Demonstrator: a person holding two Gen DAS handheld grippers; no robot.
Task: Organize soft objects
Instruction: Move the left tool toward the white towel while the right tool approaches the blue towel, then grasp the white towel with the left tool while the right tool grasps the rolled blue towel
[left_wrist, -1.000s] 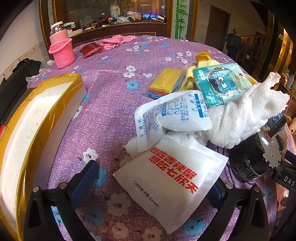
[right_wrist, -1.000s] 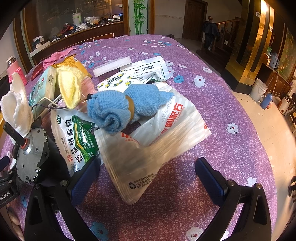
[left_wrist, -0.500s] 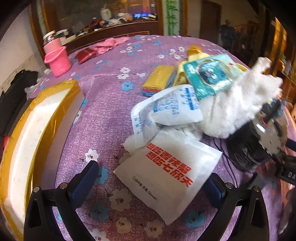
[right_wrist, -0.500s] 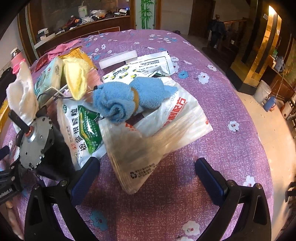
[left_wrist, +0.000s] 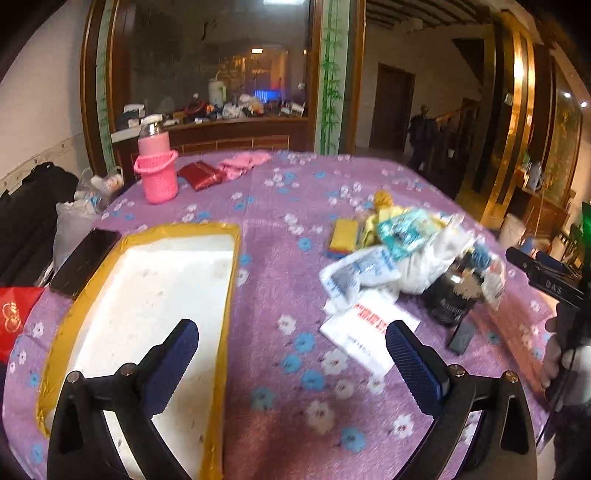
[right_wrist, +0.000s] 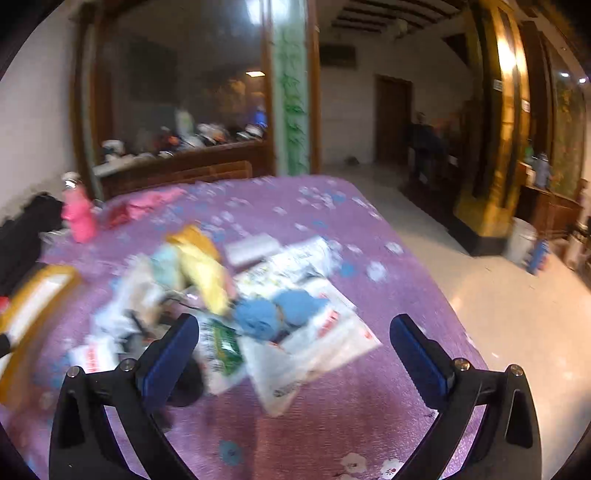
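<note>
A pile of soft things lies on the purple flowered tablecloth (left_wrist: 280, 206): a white towel (left_wrist: 432, 258), white packets (left_wrist: 365, 328), a teal packet (left_wrist: 406, 229) and a yellow cloth (left_wrist: 343, 238). In the right wrist view a rolled blue towel (right_wrist: 277, 314) lies on plastic bags (right_wrist: 314, 354), beside a yellow cloth (right_wrist: 207, 269). My left gripper (left_wrist: 291, 354) is open and empty, raised above the table. My right gripper (right_wrist: 291, 350) is open and empty, raised above the bags; this view is blurred.
A white foam tray with a yellow taped rim (left_wrist: 147, 295) lies at the left. A dark phone (left_wrist: 85, 262) lies beside it. A pink basket with a bottle (left_wrist: 157, 173) stands at the back. A black motor (left_wrist: 454, 299) sits by the pile.
Both grippers have pulled back and risen away from the pile, so more of the table and room shows. The left view has swung left over the tray. Nothing was taken hold of.
</note>
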